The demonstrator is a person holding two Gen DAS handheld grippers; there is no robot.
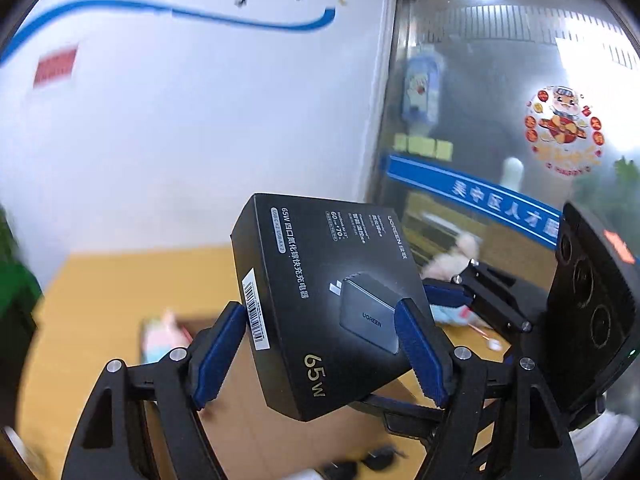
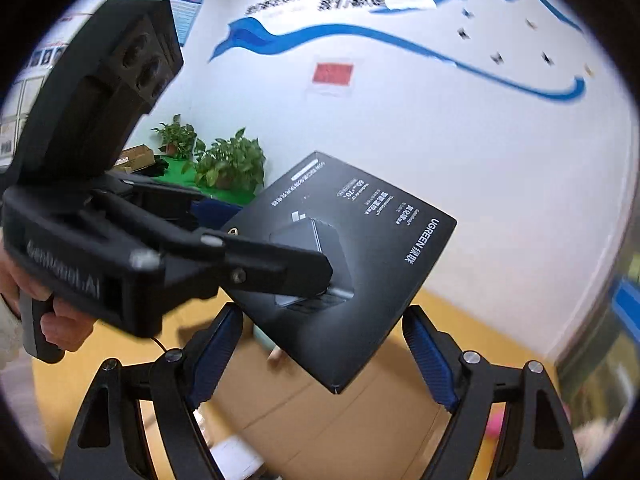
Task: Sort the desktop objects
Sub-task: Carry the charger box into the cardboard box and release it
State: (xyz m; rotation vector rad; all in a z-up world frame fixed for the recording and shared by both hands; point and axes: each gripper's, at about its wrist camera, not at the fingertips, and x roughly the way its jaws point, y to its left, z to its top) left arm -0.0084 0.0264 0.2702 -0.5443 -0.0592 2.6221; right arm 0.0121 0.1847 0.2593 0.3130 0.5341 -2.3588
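Note:
A black UGREEN 65W charger box is held in the air between the blue pads of my left gripper, which is shut on it. The same box shows in the right wrist view, with the left gripper clamped on it from the left. My right gripper is open and empty, its fingers spread just below the box without touching it. The right gripper also shows at the right of the left wrist view, behind the box.
A cardboard box lies open below the grippers on a yellow table. Pink and blue soft items lie on the table. Potted plants stand at the back left. A glass door is on the right.

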